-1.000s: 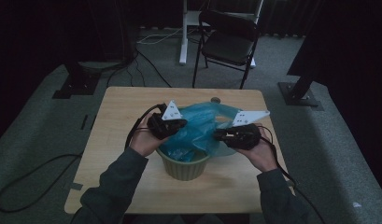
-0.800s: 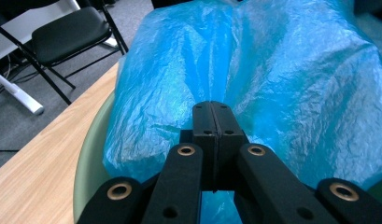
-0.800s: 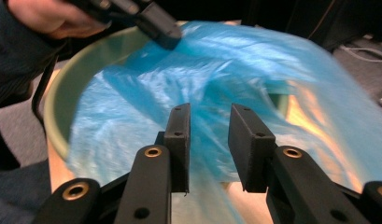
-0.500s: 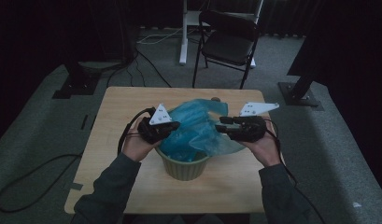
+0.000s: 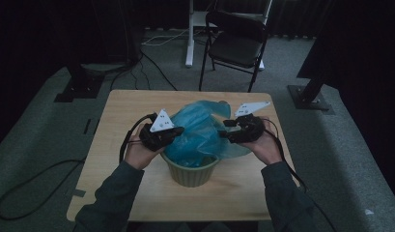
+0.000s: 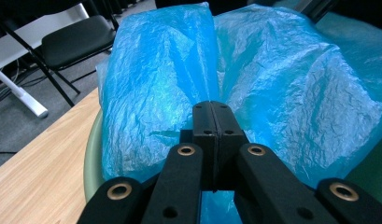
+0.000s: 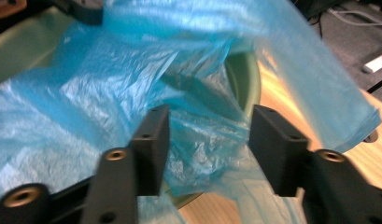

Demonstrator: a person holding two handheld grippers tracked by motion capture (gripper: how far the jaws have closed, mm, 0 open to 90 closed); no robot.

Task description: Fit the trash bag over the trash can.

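Blue crinkled plastic bag (image 5: pixel 200 133) billows from the pale green round bowl (image 5: pixel 191 170) between my claws, left gripper (image 6: pixel 212 126) pinched shut at its side, right gripper (image 7: pixel 205 149) gaping around a fold.

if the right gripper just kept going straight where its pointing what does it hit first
Most likely the blue plastic bag: the right gripper has its jaws open with crumpled film between and just beyond them. The green bowl rim lies behind the film. Depth is hard to judge.
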